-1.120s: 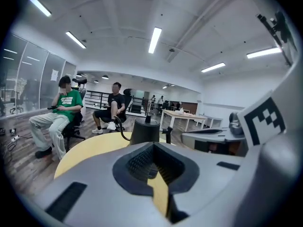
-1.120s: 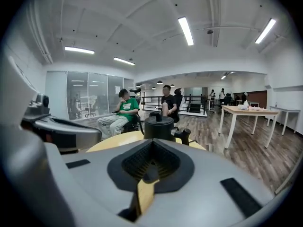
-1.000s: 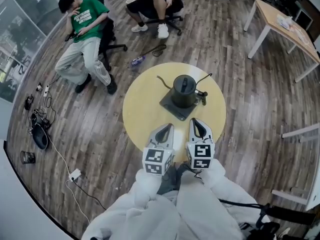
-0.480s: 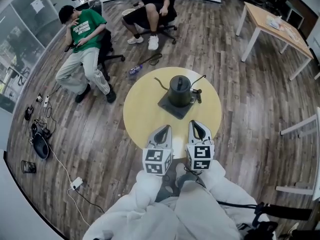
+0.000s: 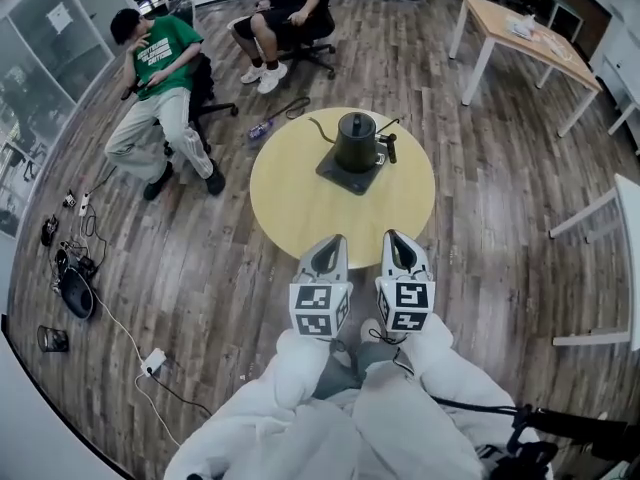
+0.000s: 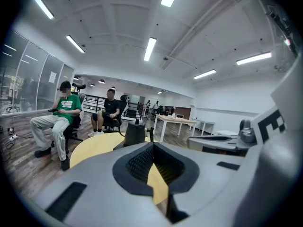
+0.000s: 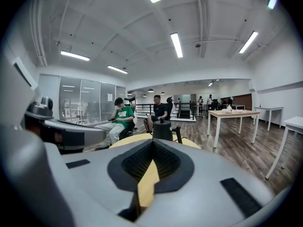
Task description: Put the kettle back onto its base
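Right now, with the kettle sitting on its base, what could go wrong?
The kettle and base sit toward the round table's far edge; a bump could knock them off.
Its thin cord arcs near that edge and could snag.
Loose floor cables at the left could trip the person.

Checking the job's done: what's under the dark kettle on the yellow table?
A dark flat square base lies under the dark kettle, on the round yellow table. Its middle is covered.
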Demonstrator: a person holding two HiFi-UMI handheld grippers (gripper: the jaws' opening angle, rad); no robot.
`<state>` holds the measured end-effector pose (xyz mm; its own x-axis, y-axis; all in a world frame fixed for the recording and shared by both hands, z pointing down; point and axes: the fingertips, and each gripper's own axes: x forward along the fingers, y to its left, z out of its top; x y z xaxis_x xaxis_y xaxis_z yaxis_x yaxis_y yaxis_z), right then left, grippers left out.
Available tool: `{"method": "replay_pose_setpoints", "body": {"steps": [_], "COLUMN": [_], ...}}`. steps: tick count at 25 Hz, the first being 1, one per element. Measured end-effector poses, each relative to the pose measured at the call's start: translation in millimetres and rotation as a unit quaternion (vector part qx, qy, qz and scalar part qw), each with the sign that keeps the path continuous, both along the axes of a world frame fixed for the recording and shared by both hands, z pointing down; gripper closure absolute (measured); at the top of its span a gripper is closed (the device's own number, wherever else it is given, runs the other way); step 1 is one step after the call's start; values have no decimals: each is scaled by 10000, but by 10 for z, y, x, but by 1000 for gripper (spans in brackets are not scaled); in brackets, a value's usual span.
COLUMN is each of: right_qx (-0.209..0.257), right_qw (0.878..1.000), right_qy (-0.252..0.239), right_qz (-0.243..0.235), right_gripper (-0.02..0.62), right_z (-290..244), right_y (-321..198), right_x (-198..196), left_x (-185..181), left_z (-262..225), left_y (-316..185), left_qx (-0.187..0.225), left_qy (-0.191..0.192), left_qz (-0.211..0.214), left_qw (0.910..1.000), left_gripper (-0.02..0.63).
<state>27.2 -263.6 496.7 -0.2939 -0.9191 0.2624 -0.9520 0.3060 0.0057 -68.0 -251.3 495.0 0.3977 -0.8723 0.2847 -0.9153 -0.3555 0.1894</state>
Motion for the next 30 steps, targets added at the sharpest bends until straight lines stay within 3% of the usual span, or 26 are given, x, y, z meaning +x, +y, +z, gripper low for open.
{"method": "replay_pose_setpoints", "body": {"steps": [11, 30], "right_qx": [450, 562], "right_qw": [9982, 9978], "right_qy": [-299, -252], "right_qz": [-272, -263], "right_gripper": [583, 583], "right_z": [-389, -542], "right_y": [292, 394], "right_x": [64, 148], "left_x": [238, 319], "left_z": [-318, -503], "left_y": [295, 441], "left_qx": [306, 581], "left_qy": [-122, -232], "left_qz": [-90, -129], "left_qw": [9994, 9980], "left_gripper": [606, 606]}}
